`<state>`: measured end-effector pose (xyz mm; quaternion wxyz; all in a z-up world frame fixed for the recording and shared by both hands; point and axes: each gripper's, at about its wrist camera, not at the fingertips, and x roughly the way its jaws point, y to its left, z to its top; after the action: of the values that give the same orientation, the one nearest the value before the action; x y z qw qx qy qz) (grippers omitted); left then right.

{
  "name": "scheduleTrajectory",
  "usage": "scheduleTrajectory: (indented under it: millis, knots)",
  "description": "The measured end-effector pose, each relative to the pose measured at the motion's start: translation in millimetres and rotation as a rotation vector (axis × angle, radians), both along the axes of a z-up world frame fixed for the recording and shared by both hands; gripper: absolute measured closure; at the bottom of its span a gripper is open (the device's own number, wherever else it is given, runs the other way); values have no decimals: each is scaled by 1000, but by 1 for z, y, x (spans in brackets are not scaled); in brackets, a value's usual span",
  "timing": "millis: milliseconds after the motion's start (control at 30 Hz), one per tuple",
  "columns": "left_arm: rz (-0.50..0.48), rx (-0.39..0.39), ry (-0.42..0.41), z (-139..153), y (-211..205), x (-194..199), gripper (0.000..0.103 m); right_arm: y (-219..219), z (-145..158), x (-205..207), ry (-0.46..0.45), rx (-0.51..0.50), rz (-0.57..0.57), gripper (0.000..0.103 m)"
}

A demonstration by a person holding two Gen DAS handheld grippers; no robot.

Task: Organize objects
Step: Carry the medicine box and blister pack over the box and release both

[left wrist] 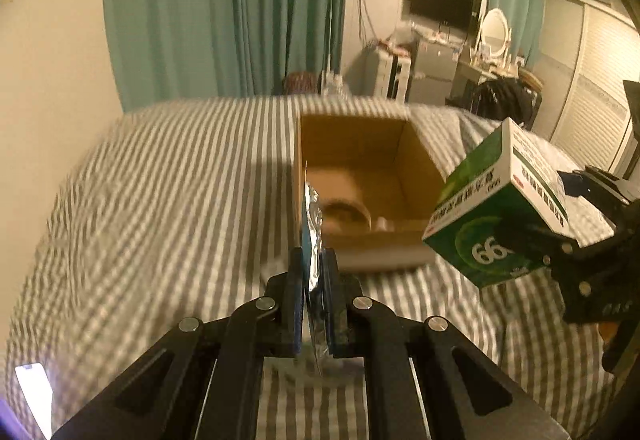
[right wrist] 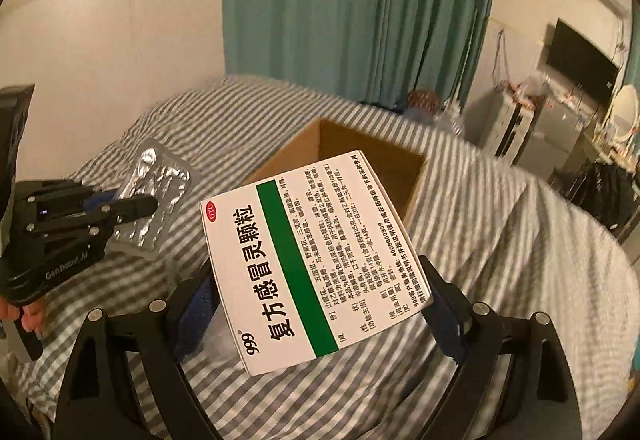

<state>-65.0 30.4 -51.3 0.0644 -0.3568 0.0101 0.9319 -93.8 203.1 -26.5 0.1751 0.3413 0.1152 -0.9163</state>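
Left tool (left wrist: pixel 312 272) clamped on foil blister pack (left wrist: pixel 313 224), edge-on over striped bed (left wrist: pixel 160 199).
Right tool (right wrist: pixel 320 304) grips green-white medicine box (right wrist: pixel 316 260) near open cardboard box (left wrist: pixel 360 167) (contents blurred, maybe a tape roll).

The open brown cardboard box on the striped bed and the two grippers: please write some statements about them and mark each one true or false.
1. The left gripper is shut on a silver foil blister pack. True.
2. The right gripper is empty. False: it grips a green and white medicine carton.
3. The open brown cardboard box stands on grey and white striped bedding. True.
4. The medicine carton lies inside the box. False: it is held in the air, outside the box.
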Motion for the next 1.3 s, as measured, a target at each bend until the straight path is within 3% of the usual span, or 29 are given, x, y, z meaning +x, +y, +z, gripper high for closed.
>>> scheduleTrajectory:
  millis: [267,500,667,1000,1133,1300]
  knots:
    - [-37,-26,117,39,19,-49,95,3,55,-31,135,17,-45,13]
    - [-71,-31,154,48,29,-99,95,-5,75,-63,179,3,-87,13]
    - [-81,-34,166,31,33,-127,95,-9,60,-87,164,-62,-133,13]
    - [-96,-20,9,-38,38,-171,95,-16,-8,-132,64,-25,-199,14]
    - [-98,-17,-15,-49,38,-176,95,-7,-19,-136,46,-31,-213,14]
    - [-120,-9,-21,-57,38,-177,95,1,-24,-142,21,-106,-199,12]
